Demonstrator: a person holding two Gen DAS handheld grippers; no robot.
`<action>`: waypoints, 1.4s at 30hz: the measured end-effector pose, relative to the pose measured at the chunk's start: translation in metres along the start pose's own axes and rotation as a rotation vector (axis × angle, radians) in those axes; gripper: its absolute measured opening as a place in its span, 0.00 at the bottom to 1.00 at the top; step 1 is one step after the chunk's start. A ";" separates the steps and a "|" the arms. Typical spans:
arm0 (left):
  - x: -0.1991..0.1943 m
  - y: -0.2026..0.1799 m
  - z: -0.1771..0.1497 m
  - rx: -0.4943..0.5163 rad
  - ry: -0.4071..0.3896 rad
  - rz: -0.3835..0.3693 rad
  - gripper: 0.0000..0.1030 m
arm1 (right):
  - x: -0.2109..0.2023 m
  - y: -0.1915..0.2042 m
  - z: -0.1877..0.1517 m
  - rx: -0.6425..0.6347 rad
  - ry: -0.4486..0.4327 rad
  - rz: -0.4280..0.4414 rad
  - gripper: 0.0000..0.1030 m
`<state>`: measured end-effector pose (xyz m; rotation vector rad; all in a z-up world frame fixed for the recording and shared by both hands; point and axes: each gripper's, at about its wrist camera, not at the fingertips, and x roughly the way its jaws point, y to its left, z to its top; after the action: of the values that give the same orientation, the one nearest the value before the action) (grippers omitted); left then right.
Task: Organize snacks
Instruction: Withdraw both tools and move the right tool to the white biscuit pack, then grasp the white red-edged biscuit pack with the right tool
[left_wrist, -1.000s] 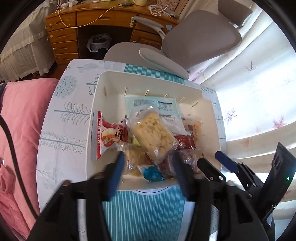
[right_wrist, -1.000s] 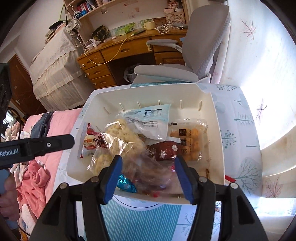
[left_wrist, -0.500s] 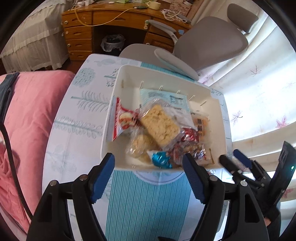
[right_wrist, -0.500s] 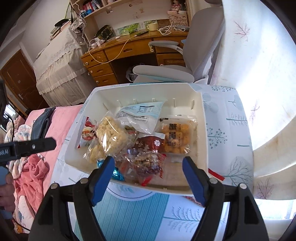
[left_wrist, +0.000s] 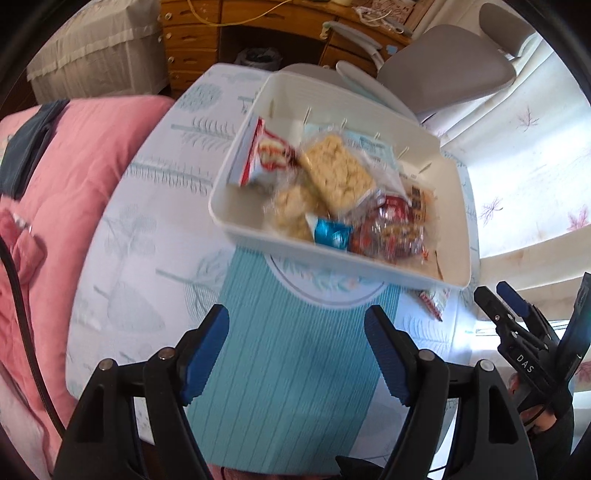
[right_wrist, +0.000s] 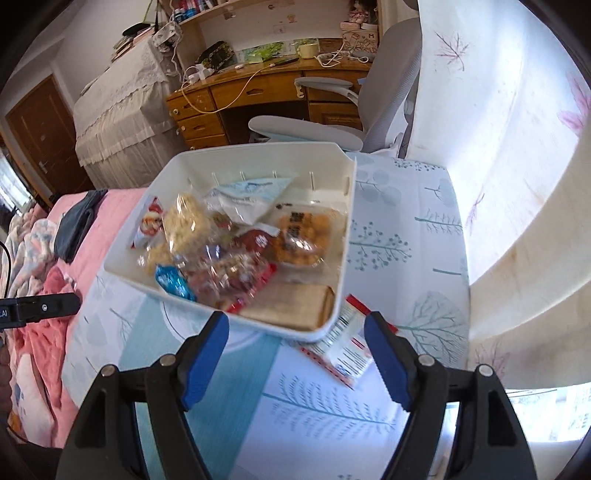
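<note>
A white bin (left_wrist: 332, 254) (right_wrist: 255, 158) full of several snack packets stands on the table. A clear bag of pale puffs (left_wrist: 336, 171) (right_wrist: 184, 225) lies on top, with a small blue packet (left_wrist: 330, 232) (right_wrist: 173, 282) near the front wall. A red-and-white packet (right_wrist: 343, 350) (left_wrist: 434, 301) lies on the table, partly under the bin's near right corner. My left gripper (left_wrist: 297, 350) is open and empty, short of the bin. My right gripper (right_wrist: 295, 354) is open and empty, just before the bin and the loose packet.
The table (left_wrist: 147, 229) has a tree-print cloth with a teal striped panel (left_wrist: 288, 369). A pink quilted bed (left_wrist: 55, 206) lies to the left. A grey office chair (right_wrist: 321, 129) and wooden desk (right_wrist: 236, 96) stand behind the table. A curtain (right_wrist: 498, 147) hangs at the right.
Both grippers have pulled back from the bin and opened wider. More of the table shows in front, and the loose red-and-white packet has come into view.
</note>
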<state>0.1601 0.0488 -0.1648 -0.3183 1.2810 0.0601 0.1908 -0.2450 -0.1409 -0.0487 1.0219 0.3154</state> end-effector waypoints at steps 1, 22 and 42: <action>0.001 -0.002 -0.003 -0.002 0.003 0.002 0.72 | 0.001 -0.003 -0.004 -0.009 -0.005 0.004 0.74; 0.024 -0.030 -0.040 -0.083 0.039 0.115 0.72 | 0.076 -0.047 -0.047 -0.223 0.010 0.014 0.74; 0.029 0.005 -0.060 -0.231 0.068 0.249 0.72 | 0.117 -0.034 -0.036 -0.336 0.066 0.008 0.68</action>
<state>0.1116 0.0335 -0.2081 -0.3592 1.3787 0.4148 0.2268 -0.2568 -0.2627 -0.3605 1.0259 0.4932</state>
